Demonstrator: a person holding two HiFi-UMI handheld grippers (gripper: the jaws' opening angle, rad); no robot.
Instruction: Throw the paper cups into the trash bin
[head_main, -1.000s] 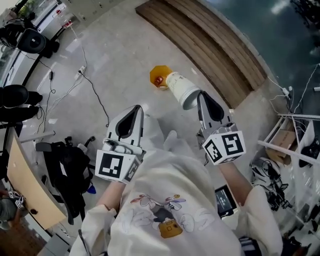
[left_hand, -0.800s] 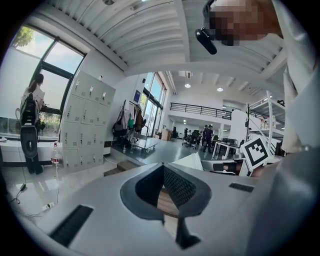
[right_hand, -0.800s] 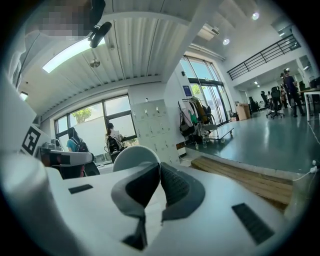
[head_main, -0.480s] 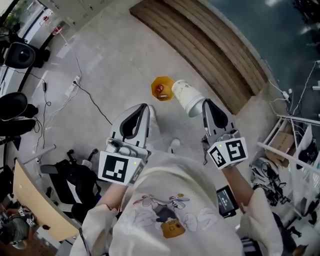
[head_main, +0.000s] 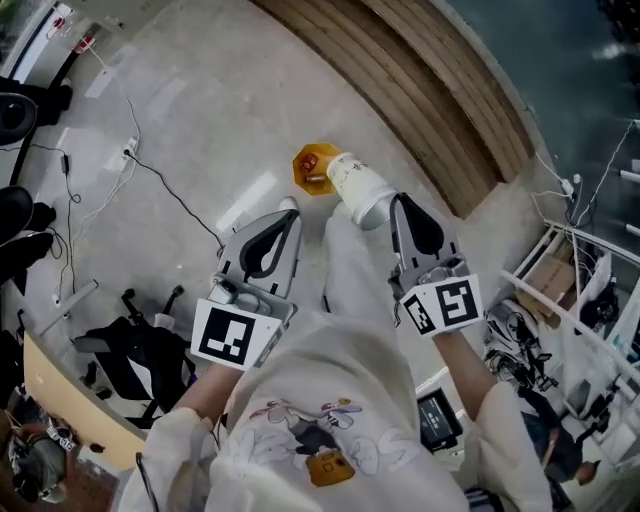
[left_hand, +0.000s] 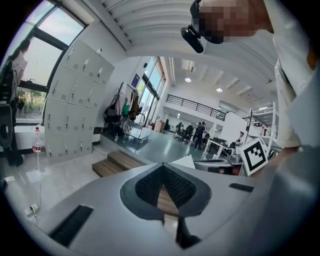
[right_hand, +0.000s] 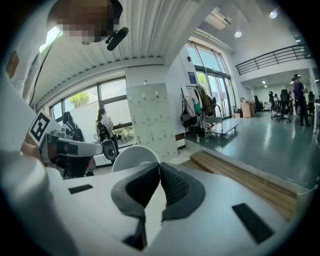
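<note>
Both white-sleeved arms reach forward and down, roughly parallel. The white plastic left gripper (head_main: 284, 212) has its grey-padded jaws closed tip to tip with nothing between them (only a small gap shows behind the tips). The white plastic right gripper (head_main: 399, 204), about level with it and well apart, has its jaws pinched on the wall of a white paper cup (head_main: 358, 184).

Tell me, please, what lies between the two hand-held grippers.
In the head view, the person's white-trousered leg lies between the left hand-held gripper and the right hand-held gripper, which grips a white paper cup.
</note>
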